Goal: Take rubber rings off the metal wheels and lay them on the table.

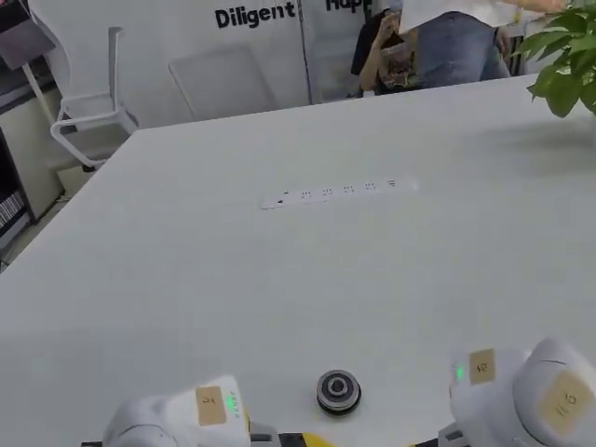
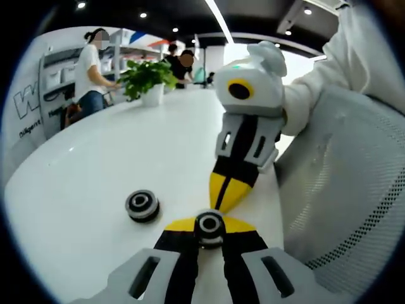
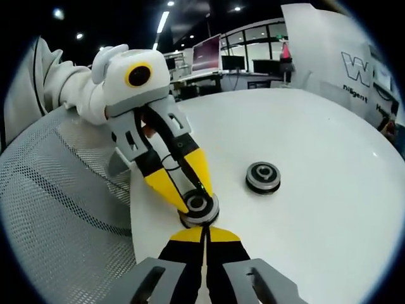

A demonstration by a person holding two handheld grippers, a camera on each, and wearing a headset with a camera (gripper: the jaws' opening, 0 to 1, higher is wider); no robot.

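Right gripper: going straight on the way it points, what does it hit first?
The wheel held by the left gripper, directly ahead, seemingly touching the right gripper now. The loose wheel lies off that line.

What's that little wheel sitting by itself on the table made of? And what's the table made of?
The wheel seems to have a silvery metal middle, because it glints under the lights. Around it is a dull black band that looks like rubber. The table is smooth, white and faintly glossy, perhaps laminate or painted board; the look doesn't settle it.
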